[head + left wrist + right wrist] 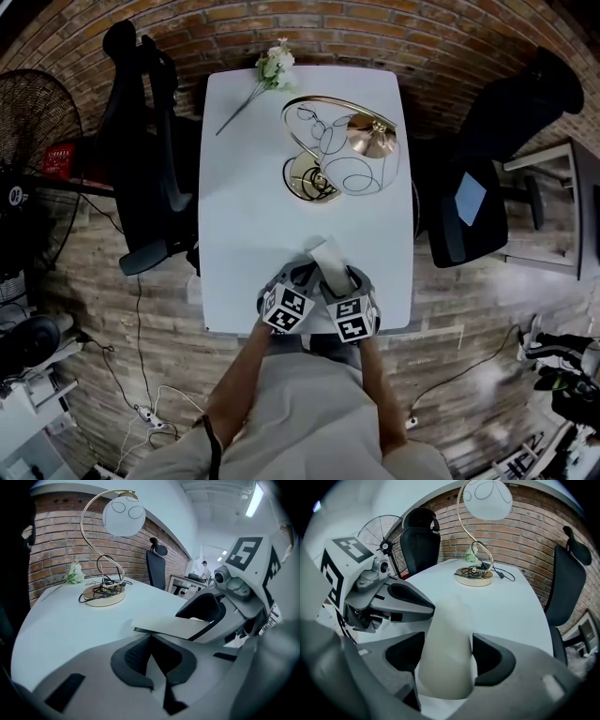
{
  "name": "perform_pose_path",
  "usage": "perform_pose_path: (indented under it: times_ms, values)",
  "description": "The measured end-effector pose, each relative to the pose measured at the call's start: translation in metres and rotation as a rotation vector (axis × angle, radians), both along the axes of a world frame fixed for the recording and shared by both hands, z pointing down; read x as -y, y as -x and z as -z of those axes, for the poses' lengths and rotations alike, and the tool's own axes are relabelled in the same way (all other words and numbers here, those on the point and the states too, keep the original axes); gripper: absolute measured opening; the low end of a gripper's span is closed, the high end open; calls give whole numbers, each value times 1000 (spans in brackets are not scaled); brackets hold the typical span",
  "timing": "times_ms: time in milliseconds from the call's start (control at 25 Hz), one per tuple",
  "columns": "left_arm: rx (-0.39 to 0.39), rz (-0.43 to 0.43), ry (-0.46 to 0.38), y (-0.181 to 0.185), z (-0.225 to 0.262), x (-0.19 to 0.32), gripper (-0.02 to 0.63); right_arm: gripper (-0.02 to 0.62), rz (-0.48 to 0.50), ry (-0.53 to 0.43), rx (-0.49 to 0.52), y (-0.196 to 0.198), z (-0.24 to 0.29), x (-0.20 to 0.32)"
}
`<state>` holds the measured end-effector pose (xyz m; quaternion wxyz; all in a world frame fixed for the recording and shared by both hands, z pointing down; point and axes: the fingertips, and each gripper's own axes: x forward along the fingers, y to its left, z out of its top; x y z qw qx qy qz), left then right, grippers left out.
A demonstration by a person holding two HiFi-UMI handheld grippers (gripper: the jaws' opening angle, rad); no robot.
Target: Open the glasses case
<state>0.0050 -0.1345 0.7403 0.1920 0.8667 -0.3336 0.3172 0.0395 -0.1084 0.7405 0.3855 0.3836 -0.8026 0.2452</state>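
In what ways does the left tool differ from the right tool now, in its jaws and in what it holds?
The right tool has its jaws apart, closed on the glasses case; the left tool has its jaws meeting at their tips, with nothing plainly between them. The right tool grips the case's body, while the left tool only reaches its edge. Both sit side by side at the near edge of the table.

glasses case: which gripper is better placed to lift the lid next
Left, probably. The right gripper is shut on the glasses case, steadying it. The left gripper has its jaws together on nothing and sits close beside the case.
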Motion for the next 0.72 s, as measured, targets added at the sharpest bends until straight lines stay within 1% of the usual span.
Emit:
perform_pose_path:
  times_ms: [200,440,600,720]
  values:
    - [-3,-1,7,0,-1,0,2,319,-7,-16,-8,-1,4,1]
    - [-9,1,8,0,-1,0,3,317,-9,-19,15,-5,11,2]
    - [-10,-1,8,0,0,0,2,285,-10,-22,40,-4,13,2]
    - [-11,-4,6,0,0,0,3,278,-21,-22,39,-6,16,2]
